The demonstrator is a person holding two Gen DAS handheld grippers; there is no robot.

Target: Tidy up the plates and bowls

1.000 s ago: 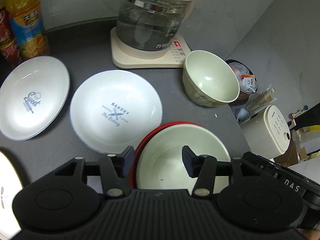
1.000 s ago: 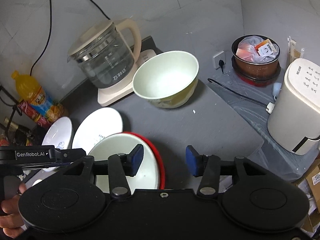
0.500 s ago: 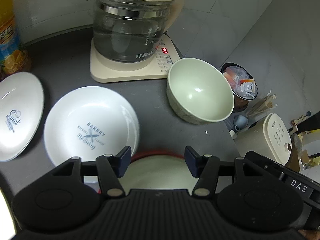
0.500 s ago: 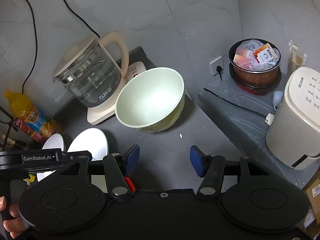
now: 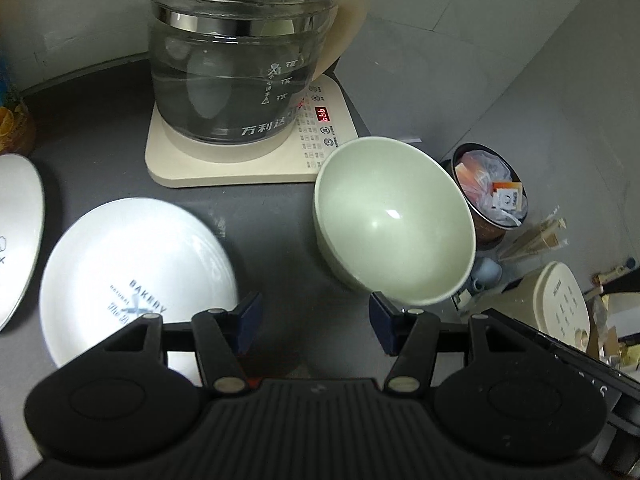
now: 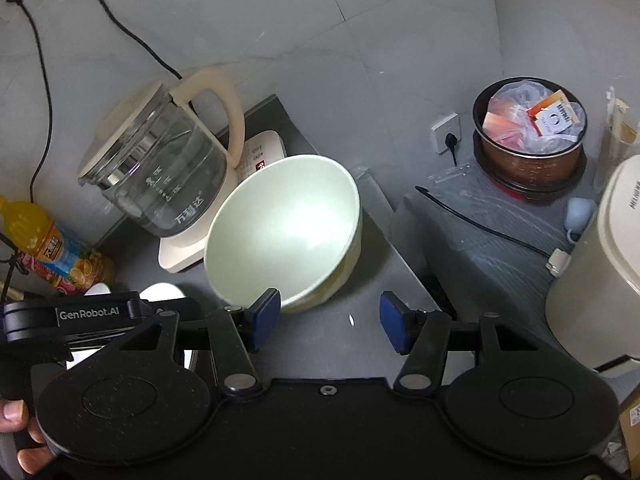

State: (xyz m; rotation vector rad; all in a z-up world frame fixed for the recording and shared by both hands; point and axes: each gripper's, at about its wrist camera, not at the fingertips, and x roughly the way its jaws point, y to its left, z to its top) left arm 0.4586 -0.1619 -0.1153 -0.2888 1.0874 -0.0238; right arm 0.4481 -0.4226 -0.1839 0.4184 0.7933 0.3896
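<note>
A pale green bowl point(image 5: 394, 226) stands on the grey counter beside the kettle base; it also shows in the right wrist view point(image 6: 286, 230). A white "Bakery" plate point(image 5: 132, 276) lies at the left, with another white plate point(image 5: 16, 236) at the far left edge. My left gripper point(image 5: 314, 322) is open and empty, just short of the bowl's near rim, its right fingertip close to it. My right gripper point(image 6: 328, 320) is open and empty, its left fingertip at the bowl's near rim. The left gripper's body shows in the right wrist view point(image 6: 80, 316).
A glass kettle point(image 5: 240, 52) on a cream base point(image 5: 248, 160) stands behind the bowl. An orange juice bottle point(image 6: 52, 248) is at the left. A pot of packets point(image 6: 528, 140) and a white appliance point(image 6: 600, 272) sit beyond the counter's right edge.
Both grippers have moved forward toward the green bowl, which now looks larger and nearer. The red plate with the bowl on it has dropped out of view beneath the grippers.
</note>
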